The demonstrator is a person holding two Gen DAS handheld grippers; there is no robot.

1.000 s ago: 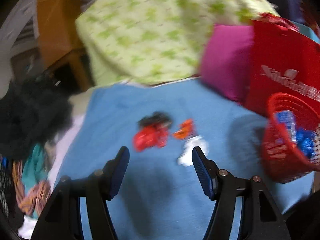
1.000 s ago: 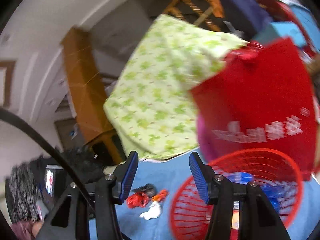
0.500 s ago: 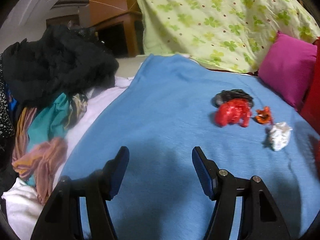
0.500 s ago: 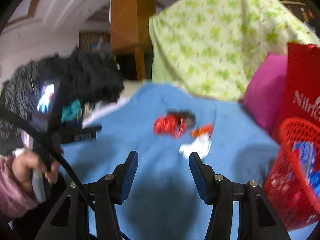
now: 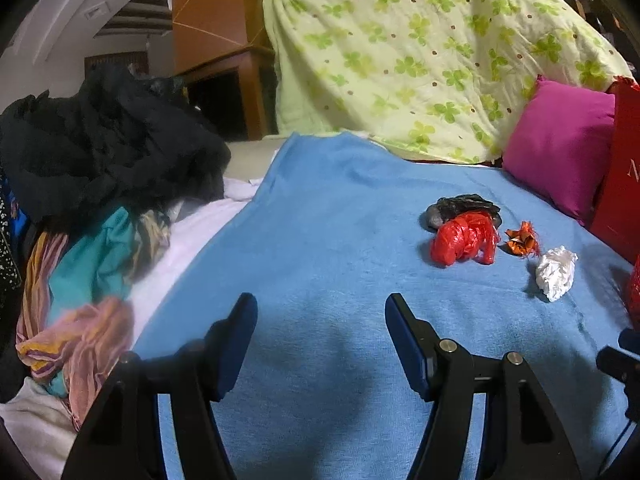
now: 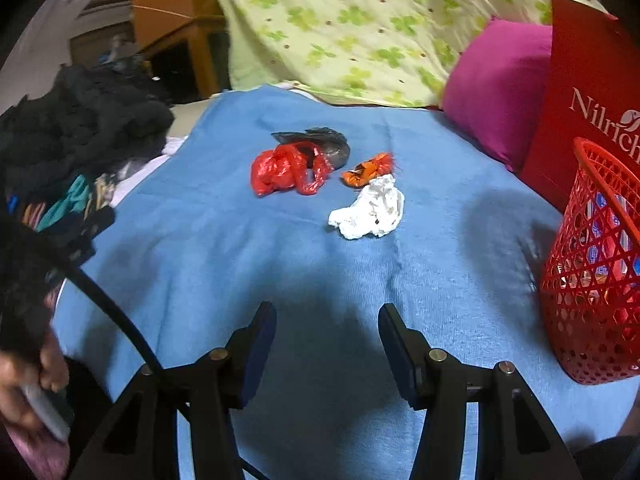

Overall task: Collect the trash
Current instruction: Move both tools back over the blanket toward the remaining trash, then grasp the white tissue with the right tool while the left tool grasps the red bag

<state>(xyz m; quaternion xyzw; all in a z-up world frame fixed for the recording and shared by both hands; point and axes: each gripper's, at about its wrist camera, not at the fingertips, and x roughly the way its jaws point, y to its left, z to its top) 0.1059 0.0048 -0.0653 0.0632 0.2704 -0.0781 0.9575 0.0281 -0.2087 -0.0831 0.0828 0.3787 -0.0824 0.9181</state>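
Several pieces of trash lie together on the blue blanket [image 5: 320, 240]: a crumpled red plastic bag [image 5: 462, 240] [image 6: 286, 172], a dark grey bag [image 5: 460, 206] [image 6: 320, 144] behind it, an orange wrapper [image 5: 522, 238] [image 6: 368, 170] and a white paper wad [image 5: 556, 272] [image 6: 370, 208]. A red mesh basket [image 6: 596, 276] with wrappers inside stands at the right. My left gripper [image 5: 320, 320] hovers open over bare blanket, left of and nearer than the trash. My right gripper [image 6: 326, 328] is open too, nothing between its fingers, with the white wad ahead of it.
A heap of black and coloured clothes [image 5: 100, 168] fills the left side. A green clover-print quilt [image 5: 420, 60], a magenta pillow [image 5: 560, 148] and a red paper bag [image 6: 588, 100] line the back and right. A hand [image 6: 24, 376] shows at lower left in the right wrist view.
Both grippers swung left and tipped down towards the blanket. The trash went from the middle to the right of the left view; the right view now looks down on trash and basket.
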